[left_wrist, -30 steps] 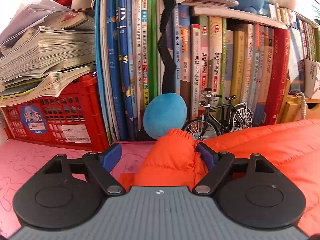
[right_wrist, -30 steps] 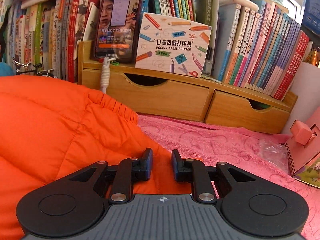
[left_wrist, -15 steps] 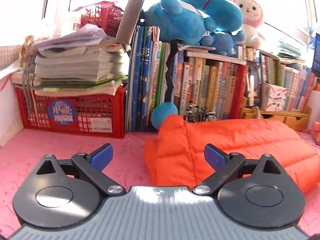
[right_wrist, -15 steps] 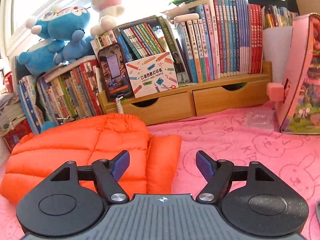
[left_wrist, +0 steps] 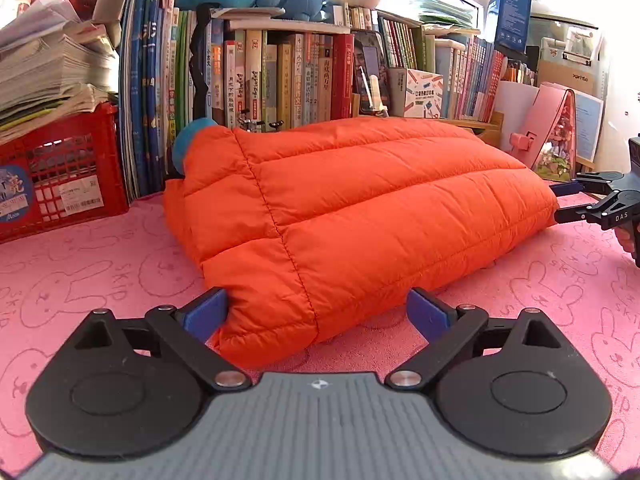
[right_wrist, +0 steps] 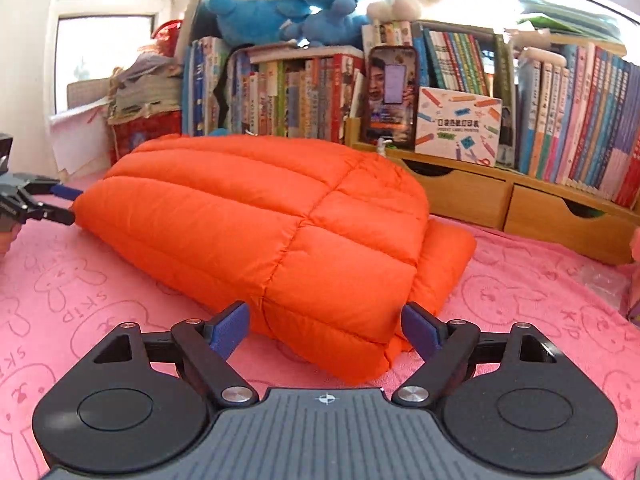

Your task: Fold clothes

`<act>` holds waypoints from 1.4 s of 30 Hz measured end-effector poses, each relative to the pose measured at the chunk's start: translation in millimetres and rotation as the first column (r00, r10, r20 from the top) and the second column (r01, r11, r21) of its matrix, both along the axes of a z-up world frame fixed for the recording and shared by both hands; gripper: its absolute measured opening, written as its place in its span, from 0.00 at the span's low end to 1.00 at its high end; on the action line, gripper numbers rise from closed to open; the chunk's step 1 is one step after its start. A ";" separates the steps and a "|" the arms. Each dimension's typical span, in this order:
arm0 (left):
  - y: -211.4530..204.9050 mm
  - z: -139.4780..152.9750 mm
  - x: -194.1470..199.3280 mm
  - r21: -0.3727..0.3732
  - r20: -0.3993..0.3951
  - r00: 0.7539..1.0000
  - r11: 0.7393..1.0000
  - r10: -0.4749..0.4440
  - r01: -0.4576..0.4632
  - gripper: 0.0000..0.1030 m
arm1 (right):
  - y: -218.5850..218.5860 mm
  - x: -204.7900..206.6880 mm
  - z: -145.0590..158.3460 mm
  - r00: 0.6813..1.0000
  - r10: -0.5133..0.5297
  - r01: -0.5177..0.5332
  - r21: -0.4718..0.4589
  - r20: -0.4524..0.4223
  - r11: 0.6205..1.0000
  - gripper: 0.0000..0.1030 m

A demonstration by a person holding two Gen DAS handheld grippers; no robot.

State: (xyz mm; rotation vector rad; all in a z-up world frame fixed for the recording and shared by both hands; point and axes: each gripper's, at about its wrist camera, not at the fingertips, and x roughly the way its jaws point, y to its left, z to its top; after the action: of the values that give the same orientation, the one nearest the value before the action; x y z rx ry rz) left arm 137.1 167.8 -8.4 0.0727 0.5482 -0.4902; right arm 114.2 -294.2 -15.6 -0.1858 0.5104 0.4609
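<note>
Both grippers have let go and pulled back from the orange puffer jacket since a second ago, when the left was round a bunched fold and the right sat nearly closed on the fabric. Now the jacket lies as a thick folded bundle on the pink bunny-print towel, in front of the row of books and just beside the red crate stacked with papers. From the right wrist view, a lower folded layer pokes out at the bundle's right side, toward the wooden drawer unit. A phone stands on that unit next to a label printer box. Blue plush toys sit atop the books. And the left gripper is spread wide, its blue pads flanking the bundle's near corner, one pad just beside the fabric. The right gripper is spread wide too, straddling the opposite near corner, nothing held.
</note>
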 end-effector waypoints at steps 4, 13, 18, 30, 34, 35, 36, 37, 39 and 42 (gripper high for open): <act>9.9 -14.2 22.8 -0.031 -0.119 0.992 0.998 0.042 -0.046 0.92 | 3.8 14.1 -5.0 0.998 0.006 -0.009 -0.055 -0.057 0.998 0.78; -5.1 -7.1 0.8 0.035 0.070 0.997 0.999 0.025 -0.028 0.48 | 0.3 20.7 -2.9 0.997 0.056 -0.055 0.026 -0.051 0.998 0.49; 3.2 -12.2 27.2 -0.077 -0.043 0.997 0.995 0.060 -0.063 0.53 | -14.4 40.2 -10.5 0.988 0.060 -0.036 0.168 -0.143 0.985 0.52; -0.7 9.2 -23.4 -0.201 -0.041 0.986 0.966 0.161 -0.166 0.27 | -9.3 0.3 15.8 0.983 -0.044 0.081 0.199 -0.179 0.977 0.20; 9.9 21.3 -64.3 -0.274 -0.043 0.988 0.949 0.152 -0.158 0.27 | -16.7 -39.8 34.5 0.984 -0.035 0.071 0.206 -0.172 0.976 0.20; 12.4 21.8 -73.8 -0.284 -0.046 0.988 0.946 0.147 -0.154 0.27 | -17.9 -51.3 38.6 0.985 -0.027 0.062 0.198 -0.173 0.978 0.20; 14.9 22.2 -83.3 -0.294 -0.048 0.988 0.944 0.143 -0.151 0.27 | -19.3 -62.6 41.8 0.985 -0.020 0.054 0.189 -0.174 0.980 0.20; 15.8 20.1 -90.3 -0.281 -0.056 0.987 0.947 0.148 -0.158 0.27 | -22.2 -71.4 42.3 0.984 -0.015 0.047 0.176 -0.180 0.983 0.20; 13.3 10.5 -96.1 -0.208 -0.085 0.979 0.957 0.186 -0.200 0.27 | -24.7 -82.9 34.9 0.979 -0.031 0.057 0.121 -0.202 0.991 0.22; 6.5 -3.1 -94.7 -0.118 -0.137 0.959 0.957 0.248 -0.264 0.27 | -21.8 -91.2 13.6 0.968 -0.091 0.103 0.039 -0.235 0.994 0.24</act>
State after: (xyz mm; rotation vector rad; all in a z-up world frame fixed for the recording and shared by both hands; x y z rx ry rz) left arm 42.4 174.2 -11.5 -0.1579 0.6319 -0.2778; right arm 23.0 -315.9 -2.1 -0.0566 0.7344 0.4014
